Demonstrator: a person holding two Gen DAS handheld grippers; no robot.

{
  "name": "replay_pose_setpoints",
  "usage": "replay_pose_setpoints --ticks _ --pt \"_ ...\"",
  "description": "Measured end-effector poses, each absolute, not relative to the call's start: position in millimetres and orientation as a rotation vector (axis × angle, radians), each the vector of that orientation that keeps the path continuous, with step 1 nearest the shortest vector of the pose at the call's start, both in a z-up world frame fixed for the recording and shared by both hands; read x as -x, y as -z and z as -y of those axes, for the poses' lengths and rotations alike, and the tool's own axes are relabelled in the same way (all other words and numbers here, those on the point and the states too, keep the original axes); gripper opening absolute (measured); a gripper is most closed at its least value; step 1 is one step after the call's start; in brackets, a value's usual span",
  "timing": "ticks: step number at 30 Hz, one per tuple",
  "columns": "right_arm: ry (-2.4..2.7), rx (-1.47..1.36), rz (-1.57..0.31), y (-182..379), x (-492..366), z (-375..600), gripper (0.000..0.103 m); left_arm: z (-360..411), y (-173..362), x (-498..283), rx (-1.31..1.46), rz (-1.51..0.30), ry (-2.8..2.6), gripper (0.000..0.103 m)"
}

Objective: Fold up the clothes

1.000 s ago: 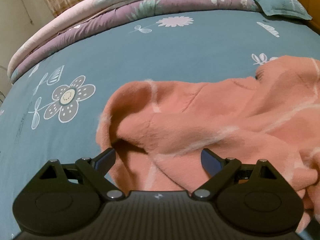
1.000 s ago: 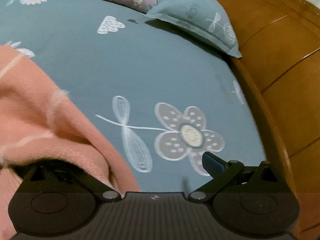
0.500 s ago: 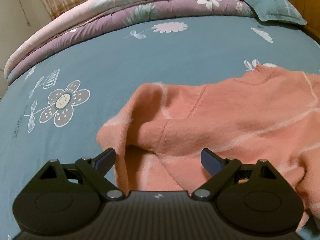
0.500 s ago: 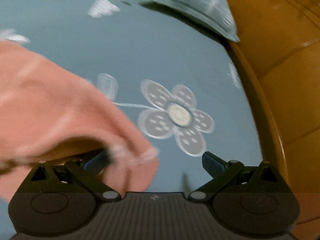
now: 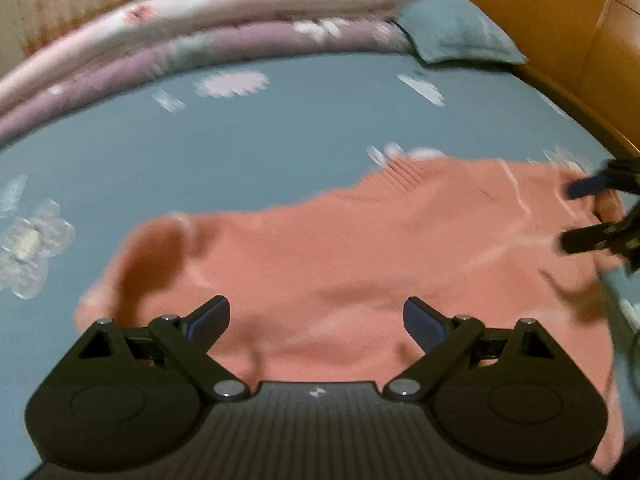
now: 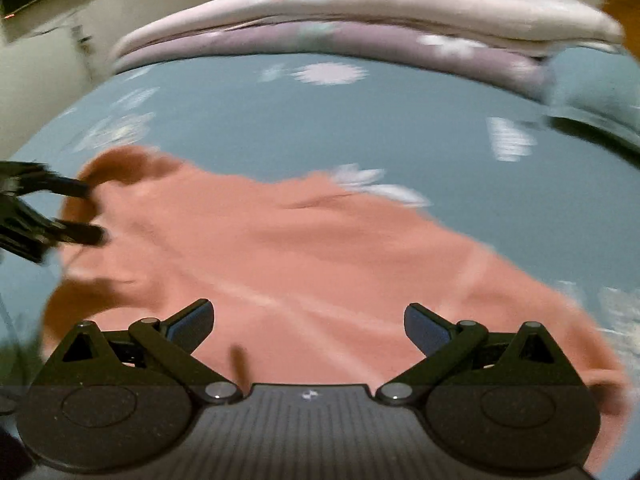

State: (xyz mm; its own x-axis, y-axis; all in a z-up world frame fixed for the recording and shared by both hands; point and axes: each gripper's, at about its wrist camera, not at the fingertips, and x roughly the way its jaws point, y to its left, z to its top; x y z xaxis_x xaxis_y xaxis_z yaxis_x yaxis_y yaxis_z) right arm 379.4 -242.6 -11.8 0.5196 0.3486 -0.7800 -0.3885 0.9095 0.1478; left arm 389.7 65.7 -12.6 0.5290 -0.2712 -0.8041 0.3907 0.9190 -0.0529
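Both tongs, left point(image 5: 316, 320) and right point(image 6: 308, 324), spread, released, over one salmon sweater point(image 5: 340, 256); two folded quilts point(image 5: 224, 20) behind.

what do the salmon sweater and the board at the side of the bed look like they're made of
The salmon sweater looks like a soft knit with a matte, slightly fuzzy surface: ribbing shows at its far edge, thin pale stripes cross it, and it lies in limp folds. The frames are blurred, so the fibre cannot be told. The bed board looks like varnished wood: orange-brown, smooth, with a glossy sheen and panel seams.
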Motion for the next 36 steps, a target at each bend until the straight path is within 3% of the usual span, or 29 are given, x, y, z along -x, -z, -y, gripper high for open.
replay_pose_setpoints --ticks 6,11,19,27,36 --pt "-0.47 -0.005 -1.081 67.7 -376.5 225.7 0.103 -75.0 57.7 -370.3 -0.053 -1.086 0.375 0.095" --pt "-0.433 -0.069 -1.017 78.1 -362.2 231.5 0.103 -87.8 57.3 -360.9 0.005 -1.073 0.38 0.095" --pt "-0.421 -0.021 -0.984 78.5 -357.8 231.0 0.103 -90.6 47.1 -358.6 -0.014 -1.038 0.383 0.096" --pt "-0.367 0.002 -0.99 64.8 -352.9 226.6 0.103 -161.2 10.8 -341.9 0.033 -0.897 0.114 0.096" --pt "-0.341 0.017 -0.963 50.2 -337.5 223.2 0.103 -196.6 49.1 -351.7 0.077 -0.937 -0.072 0.093"
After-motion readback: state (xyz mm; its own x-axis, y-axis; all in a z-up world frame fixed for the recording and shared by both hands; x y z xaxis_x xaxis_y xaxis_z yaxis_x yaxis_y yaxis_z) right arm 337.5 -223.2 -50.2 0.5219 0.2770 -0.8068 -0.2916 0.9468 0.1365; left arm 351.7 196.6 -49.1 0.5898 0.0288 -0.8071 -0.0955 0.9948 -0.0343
